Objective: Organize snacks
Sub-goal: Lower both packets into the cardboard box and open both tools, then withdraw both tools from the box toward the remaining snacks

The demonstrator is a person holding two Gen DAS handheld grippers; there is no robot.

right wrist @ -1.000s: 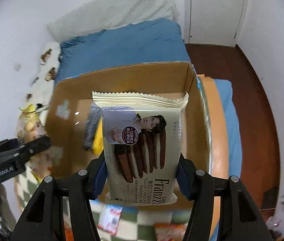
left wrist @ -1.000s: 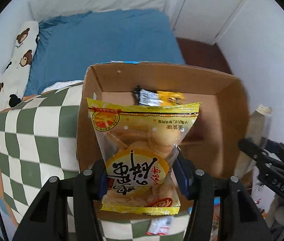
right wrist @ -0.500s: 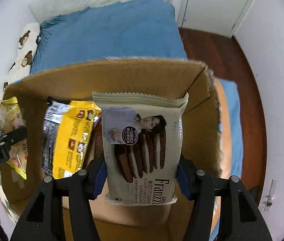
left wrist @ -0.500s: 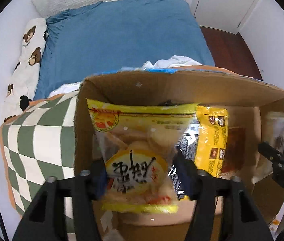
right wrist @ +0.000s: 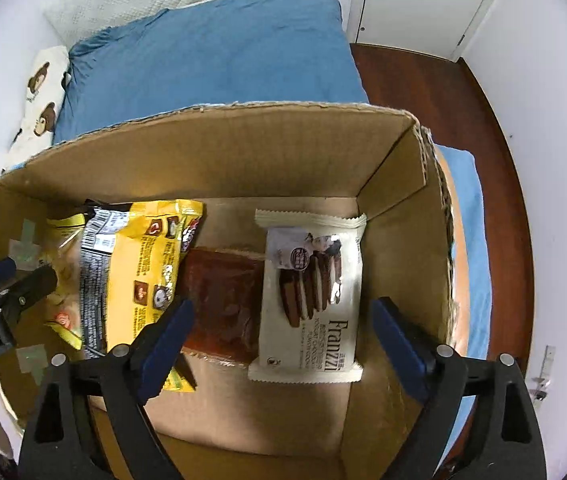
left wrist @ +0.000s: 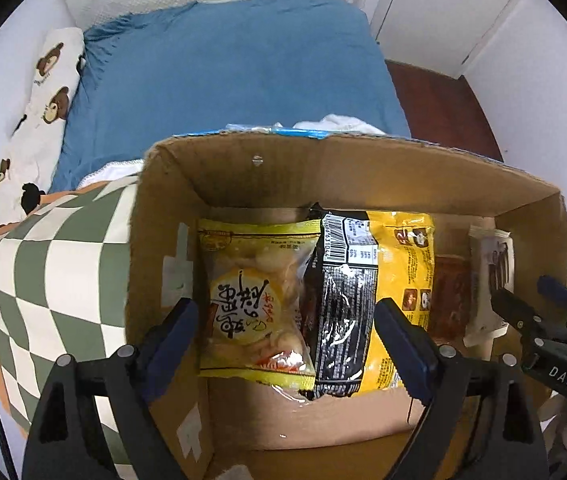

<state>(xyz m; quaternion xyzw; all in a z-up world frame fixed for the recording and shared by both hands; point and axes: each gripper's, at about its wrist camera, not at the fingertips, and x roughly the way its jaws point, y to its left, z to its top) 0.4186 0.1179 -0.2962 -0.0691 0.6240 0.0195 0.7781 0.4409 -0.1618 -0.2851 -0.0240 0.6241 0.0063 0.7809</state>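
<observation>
- Cardboard box (right wrist: 243, 152) sits on a bed with blue sheet (right wrist: 211, 48), wooden floor (right wrist: 435, 80) beside it
- Left gripper (left wrist: 287, 332) jaws opening; yellow snack bag (left wrist: 255, 300) lies loose in the box
- Right gripper (right wrist: 279, 328) jaws opening; Franzzi cookie pack (right wrist: 311, 300) lies inside the box

Inside the brown cardboard box (left wrist: 363, 176), a clear yellow-edged pastry bag (left wrist: 253, 304) lies flat, its three o'clock edge overlapped by a black-and-yellow foil snack packet (left wrist: 367, 296). The left gripper (left wrist: 291, 336) hangs above, its jaws opening, blue pads (left wrist: 173, 332) clear of the bag.

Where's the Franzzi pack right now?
In the right wrist view the Franzzi pack lies flat on the box floor, right end, beside the dark red packet.
</observation>
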